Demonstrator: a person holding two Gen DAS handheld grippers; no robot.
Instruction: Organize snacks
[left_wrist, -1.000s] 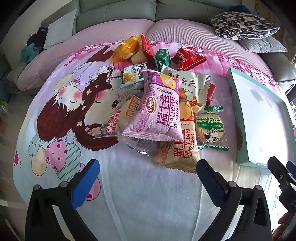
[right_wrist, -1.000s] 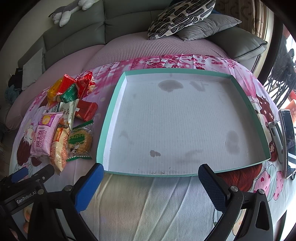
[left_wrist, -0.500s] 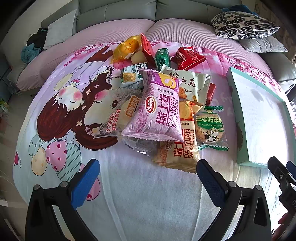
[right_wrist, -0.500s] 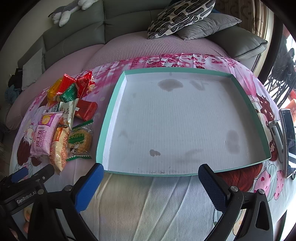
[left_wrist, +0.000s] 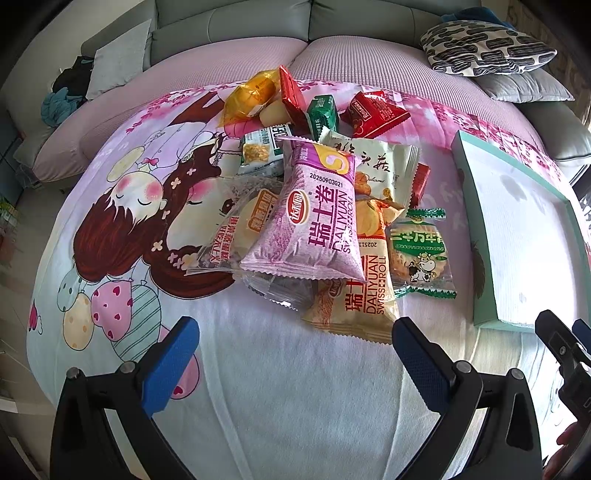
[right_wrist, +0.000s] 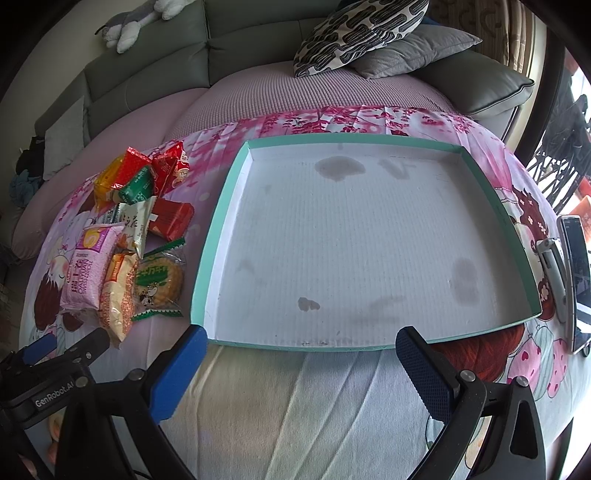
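Observation:
A heap of snack packets lies on the cartoon bedsheet. On top is a purple Swiss roll bag (left_wrist: 310, 214), over a yellow Swiss roll bag (left_wrist: 360, 295). A green-edged cracker pack (left_wrist: 421, 254) lies to their right. Red packets (left_wrist: 376, 110), a green packet (left_wrist: 323, 114) and an orange bag (left_wrist: 251, 96) sit at the far end. My left gripper (left_wrist: 295, 347) hovers open just short of the heap. A shallow teal-rimmed tray (right_wrist: 221, 229) with a white stained floor holds nothing. My right gripper (right_wrist: 301, 354) stands open at the tray's near edge. The heap (right_wrist: 122, 240) lies left of the tray.
A grey sofa back (right_wrist: 147, 74) with a patterned cushion (right_wrist: 362, 33) and a grey cushion (right_wrist: 413, 51) curves behind. A phone on a stand (right_wrist: 576, 273) sits at the right edge of the sheet. The left gripper (right_wrist: 55, 354) shows at lower left in the right wrist view.

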